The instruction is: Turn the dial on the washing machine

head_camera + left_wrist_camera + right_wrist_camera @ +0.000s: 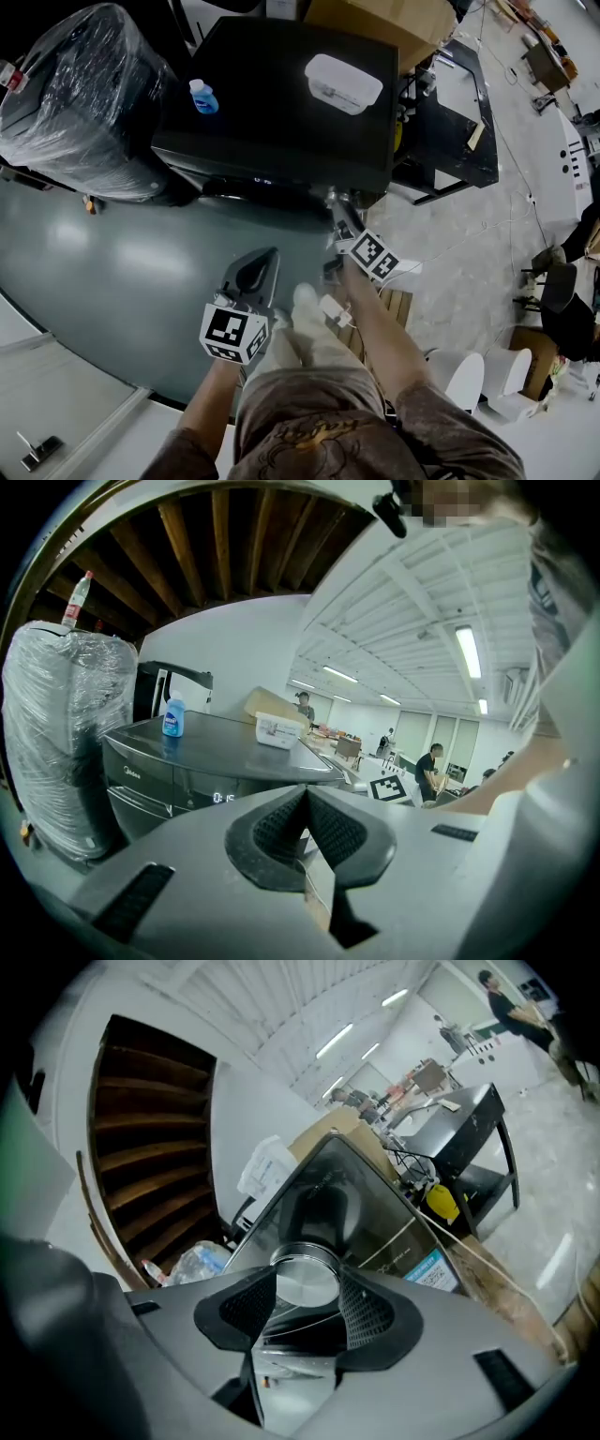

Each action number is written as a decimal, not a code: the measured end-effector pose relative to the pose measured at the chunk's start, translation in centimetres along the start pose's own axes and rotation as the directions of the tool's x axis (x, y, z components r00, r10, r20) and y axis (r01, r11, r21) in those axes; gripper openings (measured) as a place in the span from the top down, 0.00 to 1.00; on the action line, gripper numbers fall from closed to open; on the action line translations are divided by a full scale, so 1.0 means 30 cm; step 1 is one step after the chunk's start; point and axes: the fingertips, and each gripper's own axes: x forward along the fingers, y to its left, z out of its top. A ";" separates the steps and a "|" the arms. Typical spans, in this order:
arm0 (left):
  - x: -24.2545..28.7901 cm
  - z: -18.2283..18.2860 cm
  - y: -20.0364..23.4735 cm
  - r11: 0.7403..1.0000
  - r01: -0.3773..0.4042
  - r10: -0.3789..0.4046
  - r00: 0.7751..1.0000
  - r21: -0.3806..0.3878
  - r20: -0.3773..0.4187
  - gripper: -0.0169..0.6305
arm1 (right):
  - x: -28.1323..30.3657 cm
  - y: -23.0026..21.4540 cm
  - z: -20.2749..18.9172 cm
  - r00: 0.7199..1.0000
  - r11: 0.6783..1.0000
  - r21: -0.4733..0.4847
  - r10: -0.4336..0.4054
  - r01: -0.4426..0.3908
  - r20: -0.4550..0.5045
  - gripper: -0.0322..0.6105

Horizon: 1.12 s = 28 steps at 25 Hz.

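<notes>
The black washing machine [281,103] stands ahead of me, its front panel facing me. My right gripper [335,203] reaches up to the right end of that panel. In the right gripper view the round silver dial [302,1277] sits between the two ribbed pads [364,1312], which touch its sides, so my right gripper [307,1288] is shut on it. My left gripper [262,265] hangs lower, away from the machine, above the grey floor. Its jaws [305,797] meet at the tips with nothing between them. The machine's lit display [222,798] shows in the left gripper view.
A blue-capped bottle [202,97] and a white plastic box [343,82] rest on the machine's top. A large plastic-wrapped bundle [80,89] stands to its left. A black table [459,122] with cables is on the right, and white chairs [487,375] are near my right side.
</notes>
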 end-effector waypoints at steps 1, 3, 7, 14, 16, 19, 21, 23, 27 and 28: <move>-0.001 -0.002 -0.002 1.000 0.000 0.000 1.000 -0.001 -0.002 0.99 | -0.001 -0.004 -0.001 1.000 0.999 0.050 0.011 -0.012 0.011 0.63; -0.003 -0.008 -0.007 1.000 0.002 -0.002 1.000 0.000 -0.006 0.99 | -0.002 -0.014 -0.004 0.999 0.989 0.145 0.034 -0.039 0.038 0.64; -0.009 -0.021 -0.016 1.000 0.009 -0.009 1.000 0.006 -0.014 0.99 | -0.007 -0.025 -0.009 0.996 0.973 0.219 0.060 -0.073 0.062 0.64; -0.017 -0.020 -0.027 1.000 0.014 -0.013 1.000 0.015 -0.018 0.99 | -0.026 0.008 -0.018 0.998 0.998 -0.047 0.032 -0.034 -0.045 0.58; -0.017 -0.019 -0.033 1.000 0.017 -0.017 1.000 0.019 -0.018 0.99 | -0.034 0.015 -0.025 0.997 0.986 -0.167 0.004 -0.017 -0.077 0.58; -0.018 -0.022 -0.039 1.000 0.019 -0.018 1.000 0.023 -0.019 0.99 | -0.034 0.034 -0.030 0.992 0.915 -0.403 -0.057 0.007 -0.112 0.58; -0.019 -0.024 -0.041 1.000 0.018 -0.018 1.000 0.022 -0.020 0.99 | -0.027 0.052 -0.028 0.989 0.842 -0.540 -0.092 0.015 -0.116 0.58; -0.018 -0.026 -0.045 1.000 0.019 -0.019 1.000 0.022 -0.024 0.99 | -0.017 0.072 -0.026 0.986 0.771 -0.637 -0.121 0.022 -0.111 0.58; -0.017 -0.034 -0.056 1.000 0.022 -0.021 0.999 0.022 -0.030 0.99 | 0.008 0.105 -0.026 0.982 0.688 -0.725 -0.160 0.040 -0.098 0.58; -0.016 -0.035 -0.057 1.000 0.021 -0.020 0.999 0.022 -0.031 0.99 | 0.014 0.104 -0.025 0.981 0.683 -0.729 -0.171 0.050 -0.094 0.58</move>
